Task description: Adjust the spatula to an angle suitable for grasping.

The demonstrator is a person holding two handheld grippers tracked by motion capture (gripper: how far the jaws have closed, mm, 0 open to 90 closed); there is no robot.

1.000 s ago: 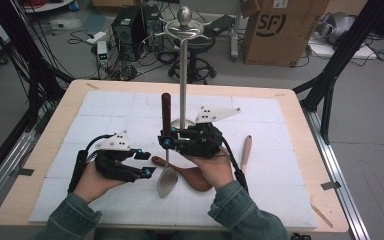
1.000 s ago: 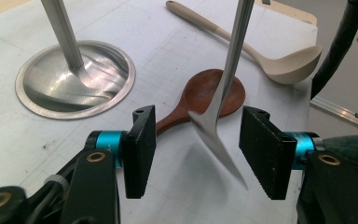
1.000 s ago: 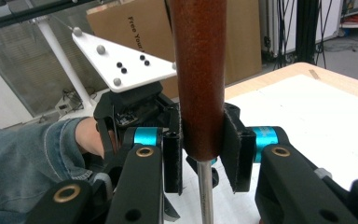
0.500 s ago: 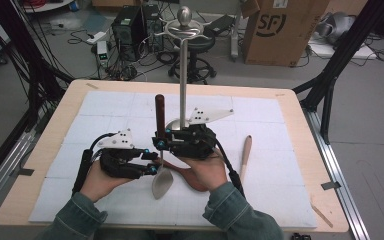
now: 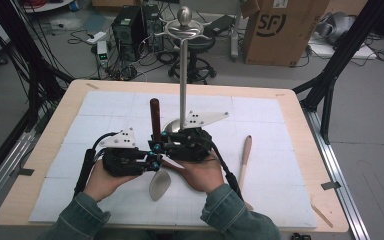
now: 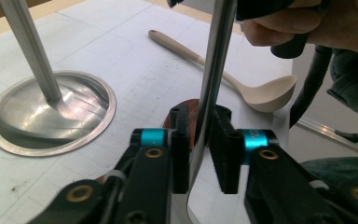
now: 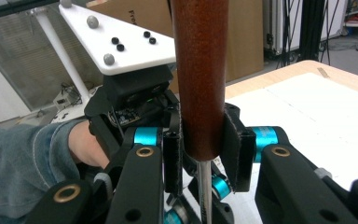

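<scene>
Grippers meet over the white mat (image 5: 260,200): the right gripper (image 7: 200,154) is clamped on the brown wooden handle (image 7: 199,70) of a metal spatula (image 5: 159,184), held upright. The left gripper (image 6: 199,144) has just been closing, and its pads now pinch the spatula's steel shank (image 6: 214,70). Around the wooden table (image 5: 300,105) lie cables, a cardboard box (image 5: 280,30) and a stool. The left gripper view adds the stand's round base (image 6: 51,114) and a beige ladle (image 6: 261,91).

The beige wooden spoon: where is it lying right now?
In the high view the beige wooden spoon lies flat on the white mat, right of the right gripper and apart from it.
</scene>
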